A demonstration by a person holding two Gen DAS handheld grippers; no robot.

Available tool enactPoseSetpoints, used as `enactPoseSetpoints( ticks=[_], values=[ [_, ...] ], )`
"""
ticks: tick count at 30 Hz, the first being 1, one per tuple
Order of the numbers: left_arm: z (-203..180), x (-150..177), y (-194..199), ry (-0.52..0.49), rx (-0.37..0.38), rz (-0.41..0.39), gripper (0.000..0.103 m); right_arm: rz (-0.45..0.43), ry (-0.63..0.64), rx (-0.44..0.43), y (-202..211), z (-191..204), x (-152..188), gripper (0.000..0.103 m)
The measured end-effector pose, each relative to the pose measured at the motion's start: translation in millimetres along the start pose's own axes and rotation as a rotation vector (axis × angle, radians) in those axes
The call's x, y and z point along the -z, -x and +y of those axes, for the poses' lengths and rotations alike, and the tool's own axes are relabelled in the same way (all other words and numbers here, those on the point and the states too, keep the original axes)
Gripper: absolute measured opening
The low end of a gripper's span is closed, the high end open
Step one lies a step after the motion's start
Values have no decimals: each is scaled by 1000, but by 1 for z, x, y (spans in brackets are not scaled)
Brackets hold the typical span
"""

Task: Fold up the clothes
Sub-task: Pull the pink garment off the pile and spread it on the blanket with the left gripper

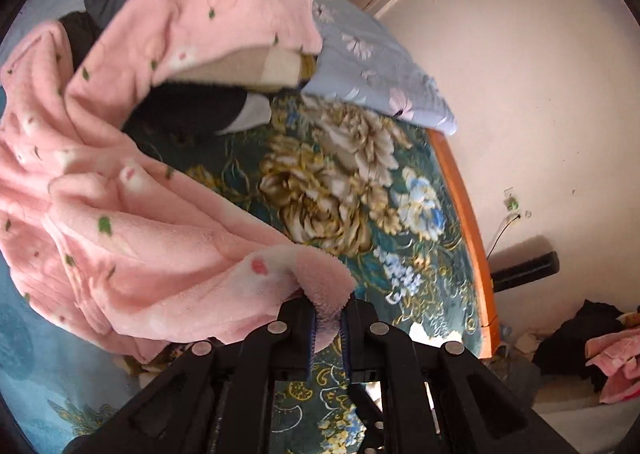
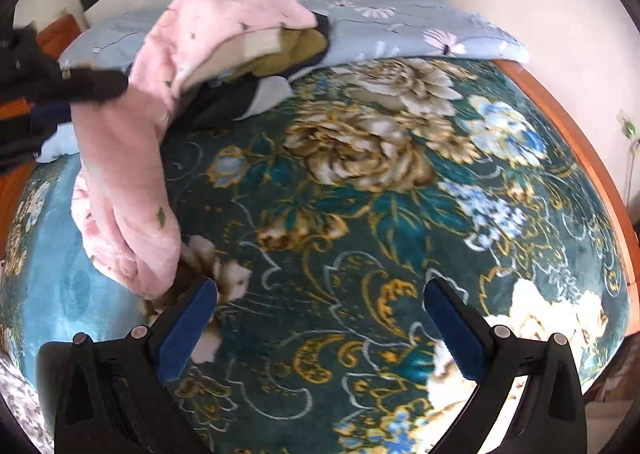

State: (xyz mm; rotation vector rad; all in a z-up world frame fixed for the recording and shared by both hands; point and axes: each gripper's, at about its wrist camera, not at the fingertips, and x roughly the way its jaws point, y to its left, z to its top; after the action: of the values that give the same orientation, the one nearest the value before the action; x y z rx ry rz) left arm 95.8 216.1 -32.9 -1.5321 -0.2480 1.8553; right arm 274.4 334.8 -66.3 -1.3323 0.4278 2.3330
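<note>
A pink fleece garment (image 1: pixel 132 182) with small leaf and flower prints hangs lifted over the bed. My left gripper (image 1: pixel 329 324) is shut on its edge, the fabric pinched between the blue pads. In the right wrist view the same garment (image 2: pixel 132 174) drapes down at the left, its far end resting on a pile of clothes (image 2: pixel 280 50), and the left gripper (image 2: pixel 92 84) shows as a dark blurred shape holding it. My right gripper (image 2: pixel 320 318) is open and empty, low over the blanket, with its left finger (image 2: pixel 188 330) close to the garment's lower end.
A dark green blanket with gold and blue flowers (image 2: pixel 380 214) covers the bed. A grey-blue floral quilt (image 2: pixel 420 34) lies at the far end. The orange bed frame (image 2: pixel 580 158) runs along the right by the wall. Dark and pink clothes (image 1: pixel 612 354) lie on the floor.
</note>
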Motion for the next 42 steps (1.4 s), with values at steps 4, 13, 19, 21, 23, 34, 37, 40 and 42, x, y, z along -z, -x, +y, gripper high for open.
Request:
enactPoseSetpoints(
  ticks=[4,13,19,21,23,34,37,40,42],
  values=[
    [-4,7,-32,33,-66,46,20,31,-64,44,1,-40,19,103],
    [-16,15,13,16,25,-15,77,58,-108,33,1,-59,42,103],
    [22,15,82,79,31,-161,77,6,-31,-63,5,-22,38,103],
    [57,13,124,137,7,-260,77,-1,3,-120,4,-1,34,103],
    [104,15,162,221,-78,-351,77,-8,43,-175,4,20,29,103],
    [347,93,184,795,-168,-394,77,-34,492,-234,-28,212,-16,103],
    [377,105,160,866,-127,-350,77,31,610,-219,-60,255,-10,103],
    [390,98,142,869,-96,-322,77,62,797,-151,-82,281,4,103],
    [395,88,132,865,-79,-312,77,66,929,-150,-85,282,9,102]
  ],
)
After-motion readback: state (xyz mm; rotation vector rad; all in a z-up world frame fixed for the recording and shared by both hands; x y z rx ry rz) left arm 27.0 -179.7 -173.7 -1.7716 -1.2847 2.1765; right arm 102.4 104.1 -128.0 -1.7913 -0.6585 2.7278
